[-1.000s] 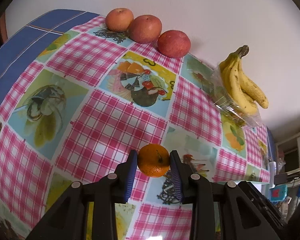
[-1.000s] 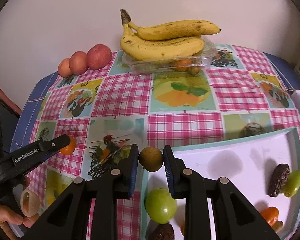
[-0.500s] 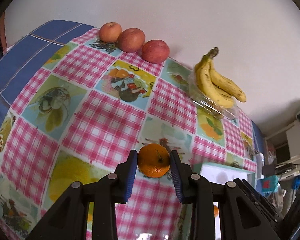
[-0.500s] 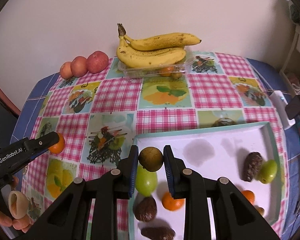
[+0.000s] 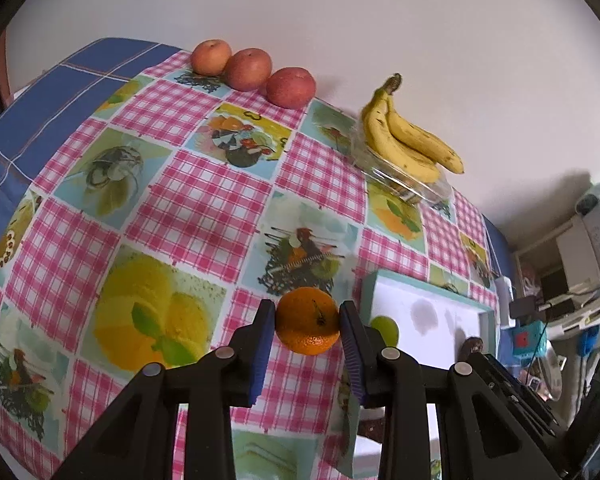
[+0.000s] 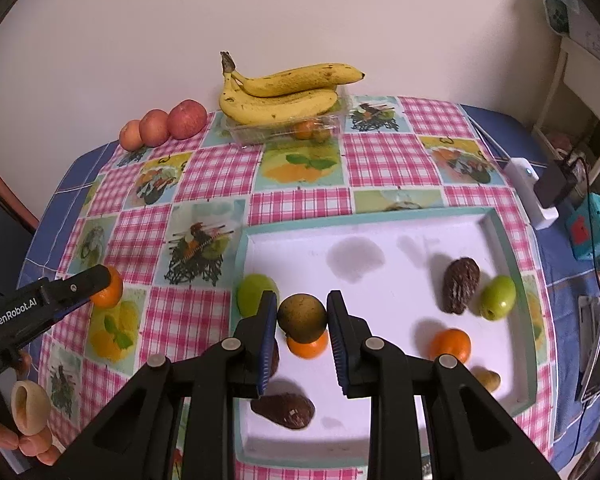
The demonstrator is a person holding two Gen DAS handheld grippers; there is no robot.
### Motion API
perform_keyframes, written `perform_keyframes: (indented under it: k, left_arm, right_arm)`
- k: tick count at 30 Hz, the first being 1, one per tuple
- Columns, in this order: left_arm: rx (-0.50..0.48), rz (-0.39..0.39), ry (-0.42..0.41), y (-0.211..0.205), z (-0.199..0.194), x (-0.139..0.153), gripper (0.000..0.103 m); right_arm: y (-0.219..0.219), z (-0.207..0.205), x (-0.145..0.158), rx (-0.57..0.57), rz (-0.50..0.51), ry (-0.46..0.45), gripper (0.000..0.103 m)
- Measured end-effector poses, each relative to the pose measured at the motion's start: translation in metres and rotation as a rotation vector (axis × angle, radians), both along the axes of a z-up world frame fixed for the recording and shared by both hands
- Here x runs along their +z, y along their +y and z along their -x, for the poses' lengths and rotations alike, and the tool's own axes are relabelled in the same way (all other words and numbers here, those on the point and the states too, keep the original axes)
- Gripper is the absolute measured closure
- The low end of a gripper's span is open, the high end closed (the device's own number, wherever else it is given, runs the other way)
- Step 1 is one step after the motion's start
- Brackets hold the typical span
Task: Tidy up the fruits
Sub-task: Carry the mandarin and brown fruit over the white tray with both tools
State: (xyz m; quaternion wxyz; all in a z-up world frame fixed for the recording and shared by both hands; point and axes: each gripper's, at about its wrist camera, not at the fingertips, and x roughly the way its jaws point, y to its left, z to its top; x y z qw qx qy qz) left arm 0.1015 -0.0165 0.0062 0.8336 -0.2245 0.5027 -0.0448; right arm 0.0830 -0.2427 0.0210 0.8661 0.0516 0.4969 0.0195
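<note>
Left wrist: tongs [image 5: 307, 322] round dimpled orange [image 5: 307, 320]

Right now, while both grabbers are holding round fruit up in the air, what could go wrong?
1. The orange is round and pinched only at its sides by the left gripper; it might slip out and roll across the tablecloth.
2. The brownish fruit in the right gripper hangs above another orange on the tray; dropped, it could knock it.

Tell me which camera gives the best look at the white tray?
The right wrist view: the white tray lies nearly whole below it, with the fruit inside visible. The left wrist view catches only its far corner, partly hidden behind the left gripper.
</note>
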Motion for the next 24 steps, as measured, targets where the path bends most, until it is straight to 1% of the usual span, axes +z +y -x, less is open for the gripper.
perform_keyframes:
  k: [5, 9, 11, 17, 21, 24]
  left_arm:
    - [-0.045, -0.005, 0.004, -0.018, 0.017, 0.001, 0.068]
    - [-0.092, -0.009, 0.025, -0.036, 0.028, -0.005, 0.068]
    - [-0.13, -0.02, 0.03, -0.051, 0.033, -0.006, 0.068]
    - [-0.258, -0.07, 0.03, -0.1, 0.044, -0.008, 0.068]
    - [-0.32, -0.068, 0.039, -0.123, 0.048, -0.014, 0.068]
    - [-0.353, -0.071, 0.029, -0.136, 0.048, -0.017, 0.068]
  right_arm:
    - [-0.011, 0.015, -0.005, -0.005, 0.011, 0.015, 0.076]
    - [-0.027, 0.024, -0.016, -0.027, 0.061, 0.05, 0.076]
    - [-0.039, 0.028, -0.019, -0.049, 0.069, 0.064, 0.076]
    - [-0.075, 0.035, -0.026, -0.125, 0.054, 0.088, 0.076]
    - [-0.088, 0.036, -0.03, -0.148, 0.043, 0.103, 0.076]
    - [-0.092, 0.036, -0.035, -0.153, 0.041, 0.126, 0.076]
